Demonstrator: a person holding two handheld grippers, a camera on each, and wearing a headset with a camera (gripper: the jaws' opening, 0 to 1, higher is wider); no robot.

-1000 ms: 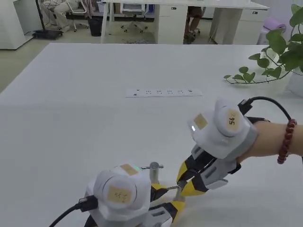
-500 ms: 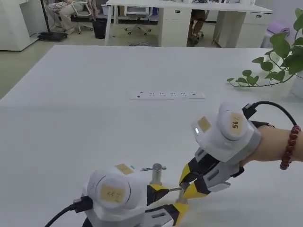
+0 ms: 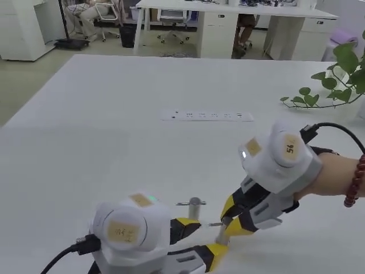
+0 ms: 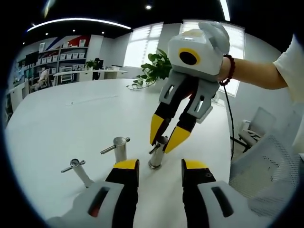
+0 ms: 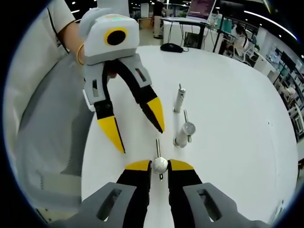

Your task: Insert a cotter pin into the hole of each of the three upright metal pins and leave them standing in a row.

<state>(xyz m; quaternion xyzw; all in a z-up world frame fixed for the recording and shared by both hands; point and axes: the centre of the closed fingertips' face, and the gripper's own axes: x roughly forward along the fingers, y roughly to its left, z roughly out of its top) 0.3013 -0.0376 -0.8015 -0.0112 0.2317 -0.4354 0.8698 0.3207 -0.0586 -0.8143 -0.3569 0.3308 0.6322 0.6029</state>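
Note:
Three upright metal pins stand in a row on the white table (image 3: 102,125). In the left gripper view the far-left pin (image 4: 80,170) and the middle pin (image 4: 119,148) each carry a cotter pin. At the top of the third pin (image 4: 156,156), my right gripper (image 4: 167,137) is shut on a thin cotter pin (image 5: 158,149) that runs across the pin's round head (image 5: 159,165). My left gripper (image 4: 159,166) is open just short of that pin's base, with nothing between its jaws. From the head view, both grippers (image 3: 202,237) (image 3: 223,225) meet beside a pin (image 3: 195,209).
A white power strip (image 3: 206,116) lies mid-table, farther away. A potted plant (image 3: 336,74) trails over the right edge. Desks and chairs stand beyond the table's far side. A person's sleeve and forearm (image 5: 61,33) are behind the left gripper.
The head camera has tilted, so the scene has shifted. Both grippers stay around the nearest pin, the right one still shut on the cotter pin.

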